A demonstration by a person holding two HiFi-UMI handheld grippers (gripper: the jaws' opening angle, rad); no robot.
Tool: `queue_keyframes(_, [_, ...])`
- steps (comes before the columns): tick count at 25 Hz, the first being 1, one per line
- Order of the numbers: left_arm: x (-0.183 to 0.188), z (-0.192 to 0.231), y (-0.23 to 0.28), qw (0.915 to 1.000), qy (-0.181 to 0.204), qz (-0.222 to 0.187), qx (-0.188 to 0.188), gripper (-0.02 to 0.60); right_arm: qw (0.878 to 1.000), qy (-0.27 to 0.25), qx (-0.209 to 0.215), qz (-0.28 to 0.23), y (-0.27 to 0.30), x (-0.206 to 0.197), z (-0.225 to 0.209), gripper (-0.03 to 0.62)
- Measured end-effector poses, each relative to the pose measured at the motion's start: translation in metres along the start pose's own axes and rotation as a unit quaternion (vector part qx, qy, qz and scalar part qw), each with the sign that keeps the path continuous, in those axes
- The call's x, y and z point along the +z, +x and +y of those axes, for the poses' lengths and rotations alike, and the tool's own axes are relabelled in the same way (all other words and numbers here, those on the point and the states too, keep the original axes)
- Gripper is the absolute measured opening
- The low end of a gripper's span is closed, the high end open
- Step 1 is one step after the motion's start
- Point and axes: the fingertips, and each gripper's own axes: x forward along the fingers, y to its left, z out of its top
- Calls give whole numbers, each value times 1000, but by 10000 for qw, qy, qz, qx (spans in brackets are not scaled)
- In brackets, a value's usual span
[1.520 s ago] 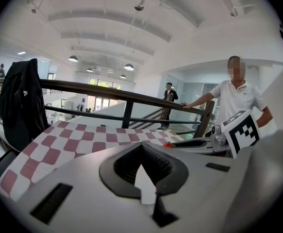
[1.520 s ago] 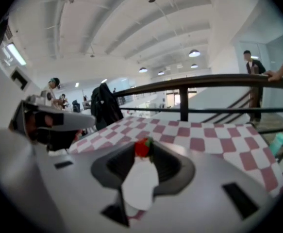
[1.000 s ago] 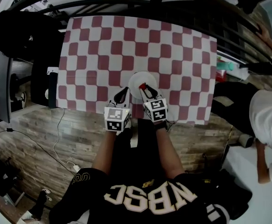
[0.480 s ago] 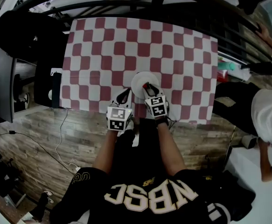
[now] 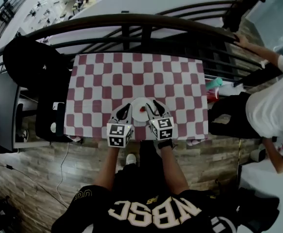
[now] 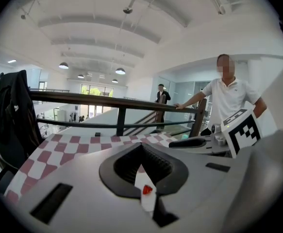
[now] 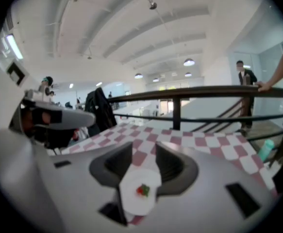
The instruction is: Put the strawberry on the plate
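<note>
Remote station, items as I see them:

- Surface: rectangular table under a red-and-white checked cloth (image 5: 131, 76). A black metal railing (image 5: 131, 23) runs along its far side.
- Small round white plate (image 5: 137, 116): on the near edge of the cloth, between my two tools.
- Small red strawberry with a green top (image 5: 142, 109): lies on the plate, near its middle. In the right gripper view it sits on the white disc (image 7: 131, 203) as a red-and-green spot (image 7: 142, 190). Through the left tool's slot it is a red speck (image 6: 147, 190) on a strip of plate (image 6: 143, 177).
- Left gripper (image 5: 123, 110): at the plate's left rim. Its jaws meet at the tips (image 6: 141, 147) and hold nothing.
- Right gripper (image 5: 154, 107): at the plate's right rim. Its jaws (image 7: 143, 147) stand wide apart and are opening. No pad touches the strawberry, which shows on the plate through the gap.
- Black jacket (image 5: 27, 57): draped over something off the surface's left end.
- Bystander in a white shirt (image 5: 272, 106): at the right, one hand on the railing.
- Operator's black jersey with pale lettering (image 5: 156, 212): bottom of the head view.
</note>
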Motion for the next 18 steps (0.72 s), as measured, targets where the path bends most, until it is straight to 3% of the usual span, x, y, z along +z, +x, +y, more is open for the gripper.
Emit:
queue_keyframes(3, [37,-10,-11,9974,543,-466,38,11,9980,-68,-127,-612,-27,49,2,147])
queue_keyframes(6, [77,-23,-30,9878,1187,-991,176,11,9935,-176,-201,-1111,-56,87,10,107])
queue_keyframes(8, [99,-31,-44,9847,1152,-1306,105,11,9904,-199,-268,-1340,-75,104,16,78])
queue_keyframes(13, [146,-47,-79,9786,530,-1952,-366,11,9843,-244,-359,-1710,-113,142,31,32])
queue_keyframes(18, [166,-59,-109,9738,753,-2082,-517,11,9767,-214,-349,-2107,-145,172,48,18])
